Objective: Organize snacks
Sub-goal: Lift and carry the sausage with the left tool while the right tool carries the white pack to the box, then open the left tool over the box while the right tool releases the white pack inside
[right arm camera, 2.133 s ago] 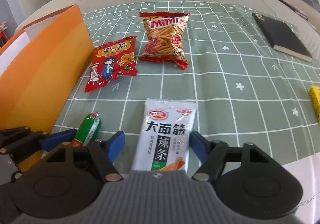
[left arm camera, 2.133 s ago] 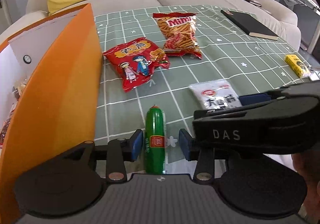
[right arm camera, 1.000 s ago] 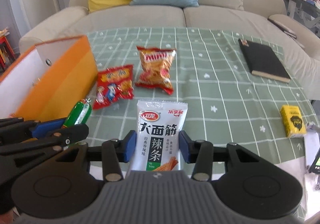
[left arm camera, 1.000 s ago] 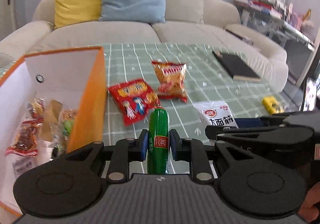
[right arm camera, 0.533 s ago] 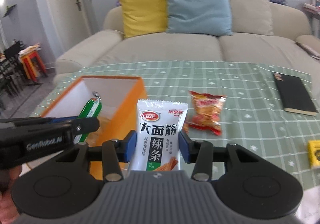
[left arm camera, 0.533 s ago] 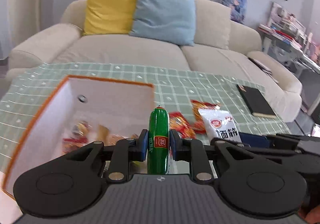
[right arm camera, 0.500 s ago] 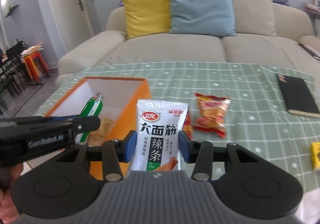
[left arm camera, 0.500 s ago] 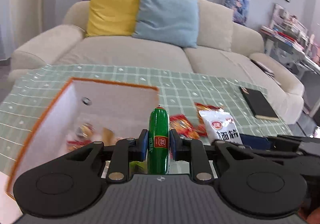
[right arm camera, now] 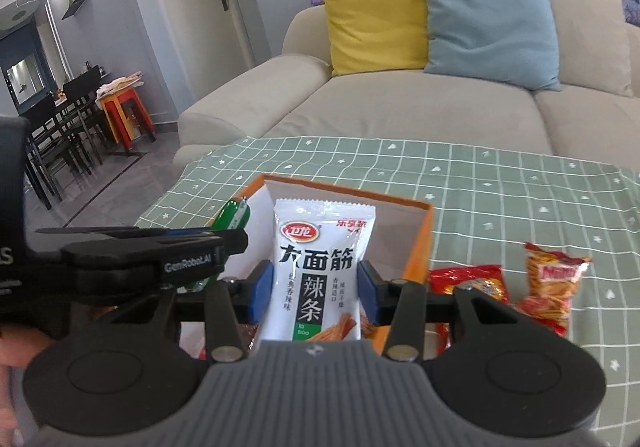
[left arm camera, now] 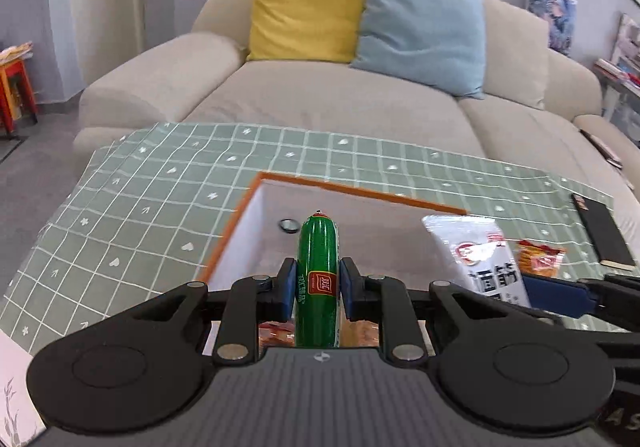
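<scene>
My left gripper (left arm camera: 318, 287) is shut on a green sausage stick (left arm camera: 318, 271) and holds it above the open orange box (left arm camera: 360, 189). My right gripper (right arm camera: 316, 287) is shut on a white spicy-strip packet (right arm camera: 320, 263) and holds it over the same orange box (right arm camera: 424, 247). The packet also shows at the right of the left wrist view (left arm camera: 480, 255), and the sausage at the left of the right wrist view (right arm camera: 234, 213). Snack packets lie in the bottom of the box, mostly hidden by the grippers.
A red snack bag (right arm camera: 468, 279) and an orange Mimi bag (right arm camera: 554, 287) lie on the green checked tablecloth (left arm camera: 140, 207) right of the box. A black notebook (left arm camera: 602, 231) lies at the far right. A beige sofa (left arm camera: 340, 95) stands behind the table.
Both grippers have moved left with their snacks and now hang over the box opening. The box sits more centred in both views.
</scene>
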Demonstrator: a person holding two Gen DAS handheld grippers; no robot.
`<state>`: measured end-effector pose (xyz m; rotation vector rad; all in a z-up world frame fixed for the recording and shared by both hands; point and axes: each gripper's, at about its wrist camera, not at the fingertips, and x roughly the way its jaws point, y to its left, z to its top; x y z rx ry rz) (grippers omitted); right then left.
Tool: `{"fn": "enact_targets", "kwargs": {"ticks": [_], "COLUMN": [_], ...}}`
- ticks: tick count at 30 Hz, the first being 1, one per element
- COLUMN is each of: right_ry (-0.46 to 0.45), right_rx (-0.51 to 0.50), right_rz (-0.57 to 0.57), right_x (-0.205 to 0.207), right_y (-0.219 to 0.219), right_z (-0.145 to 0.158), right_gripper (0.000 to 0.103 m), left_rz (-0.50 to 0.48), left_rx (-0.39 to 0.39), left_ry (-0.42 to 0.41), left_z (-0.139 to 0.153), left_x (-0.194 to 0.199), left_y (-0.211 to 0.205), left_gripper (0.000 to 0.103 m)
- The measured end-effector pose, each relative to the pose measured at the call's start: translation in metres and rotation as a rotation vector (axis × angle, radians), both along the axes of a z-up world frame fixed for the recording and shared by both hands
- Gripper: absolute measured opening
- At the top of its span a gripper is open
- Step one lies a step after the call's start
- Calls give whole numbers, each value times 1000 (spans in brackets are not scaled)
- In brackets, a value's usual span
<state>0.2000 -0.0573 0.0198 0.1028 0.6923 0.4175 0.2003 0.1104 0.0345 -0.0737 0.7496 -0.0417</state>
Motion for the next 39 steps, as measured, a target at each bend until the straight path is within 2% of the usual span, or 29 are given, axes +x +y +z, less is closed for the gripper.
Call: {"fn": "enact_targets", "kwargs": {"ticks": [5,12,24,30,35,39], "right_ry": [30,28,48,41,37,21], "right_rx": [-34,-171,-288,-340,-327,-318], "right_rz": [17,74,152,173,161,157], "right_x": [25,48,68,68,67,62], "right_y": [19,41,49,55,54,52], "right_z": [-11,-38,-69,-79,-75,-68], "right_gripper": [43,44,44,45,46,46], "left_rz": [5,13,23,17,17,10], "left_rx": [-28,37,86,143,114,122], "left_ry": [54,138,265,283,271,244], "left_z": [-19,-42,-69,-75,-72,-69], "left_x": [14,26,38,38,38,37], "left_y": [18,17,12,6,8,8], "left_gripper": [25,25,25,25,25,26]}}
